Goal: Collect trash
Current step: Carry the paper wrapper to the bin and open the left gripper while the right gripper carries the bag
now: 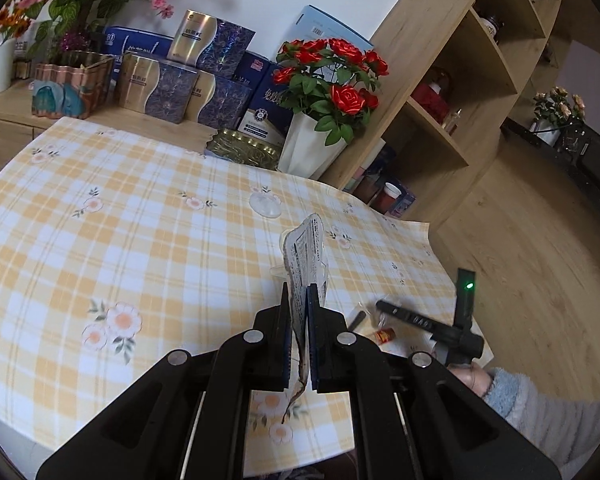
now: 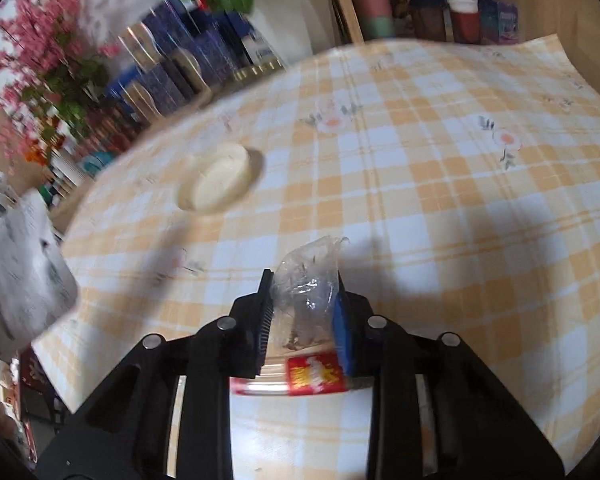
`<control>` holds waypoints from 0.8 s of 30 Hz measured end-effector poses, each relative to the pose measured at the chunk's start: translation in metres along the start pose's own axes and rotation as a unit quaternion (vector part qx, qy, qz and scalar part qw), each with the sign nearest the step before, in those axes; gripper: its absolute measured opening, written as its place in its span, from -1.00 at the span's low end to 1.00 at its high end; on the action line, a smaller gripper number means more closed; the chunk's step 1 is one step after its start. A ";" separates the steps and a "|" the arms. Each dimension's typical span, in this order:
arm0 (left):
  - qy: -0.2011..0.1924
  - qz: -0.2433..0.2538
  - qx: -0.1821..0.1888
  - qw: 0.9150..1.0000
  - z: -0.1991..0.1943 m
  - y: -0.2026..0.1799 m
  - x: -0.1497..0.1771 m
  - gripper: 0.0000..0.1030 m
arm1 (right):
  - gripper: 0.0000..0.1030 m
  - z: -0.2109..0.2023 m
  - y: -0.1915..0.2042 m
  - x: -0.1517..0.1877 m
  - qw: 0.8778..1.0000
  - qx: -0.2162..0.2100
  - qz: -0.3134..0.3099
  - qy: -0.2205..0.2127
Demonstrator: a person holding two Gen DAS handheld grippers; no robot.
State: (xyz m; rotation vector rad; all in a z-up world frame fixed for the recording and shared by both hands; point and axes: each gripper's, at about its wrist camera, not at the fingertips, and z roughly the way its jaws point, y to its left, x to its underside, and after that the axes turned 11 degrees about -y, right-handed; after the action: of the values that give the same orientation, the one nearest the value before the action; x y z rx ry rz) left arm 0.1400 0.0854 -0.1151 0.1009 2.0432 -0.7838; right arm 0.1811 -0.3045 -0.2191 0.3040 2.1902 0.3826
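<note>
Since both pieces of trash are thin film or paper, they should weigh next to nothing and give no resistance to the pads; judged risk is slipping or tearing, not dropping under load.

Left side, left wrist view: the left gripper (image 1: 299,312) is pinched nearly flat on a printed paper wrapper (image 1: 306,256), lifted clear of the checked tablecloth (image 1: 140,220). The sheet stands on edge between the pads, its top poking up past the fingertips and a torn tail hanging below them. Limp, crinkled, probably slick on the printed face. The hold sits about mid-sheet, which looks adequate.

Further right on the cloth, a clear domed plastic lid (image 1: 265,205) lies flat, uncollected. Stiffer than the wrappers, likely springy; I would take it across the rim, not the dome.

Right side, right wrist view: the right gripper (image 2: 302,308) has its jaws drawn in narrow on a crumpled clear plastic bag (image 2: 306,280), pads pressing both sides, bag resting low over the table. A red-and-yellow printed part (image 2: 314,376) shows at its near end behind the pads. Film is soft, collapsible and slippery; a bunched section gives the best purchase. The same lid (image 2: 220,178) sits apart, up and left.
</note>
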 end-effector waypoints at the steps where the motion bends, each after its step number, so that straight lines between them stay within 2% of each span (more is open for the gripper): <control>1: 0.000 -0.001 0.001 1.000 -0.004 0.000 0.001 -0.87 | -0.45 -0.010 0.002 -0.001 1.000 -0.006 0.004 -0.013; 7: 0.011 -0.002 0.024 1.000 -0.025 -0.012 0.013 -0.87 | -0.45 -0.071 0.012 0.001 0.997 -0.036 0.014 -0.064; 14: 0.038 0.036 0.054 0.997 -0.044 -0.043 0.030 -0.87 | -0.45 -0.137 0.020 0.029 0.995 -0.048 0.006 -0.087; 19: 0.081 0.072 0.071 0.992 -0.056 -0.064 0.059 -0.87 | -0.45 -0.170 0.024 0.058 0.995 -0.046 -0.011 -0.086; 24: 0.133 0.107 0.077 0.982 -0.063 -0.078 0.096 -0.87 | -0.45 -0.194 0.020 0.086 0.995 -0.043 -0.008 -0.086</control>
State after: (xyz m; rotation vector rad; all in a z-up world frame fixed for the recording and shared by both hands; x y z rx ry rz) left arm 0.0103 0.0379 -0.1287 0.5292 2.1721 -0.8260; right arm -0.0235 -0.2881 -0.1618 0.2623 1.9998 0.4250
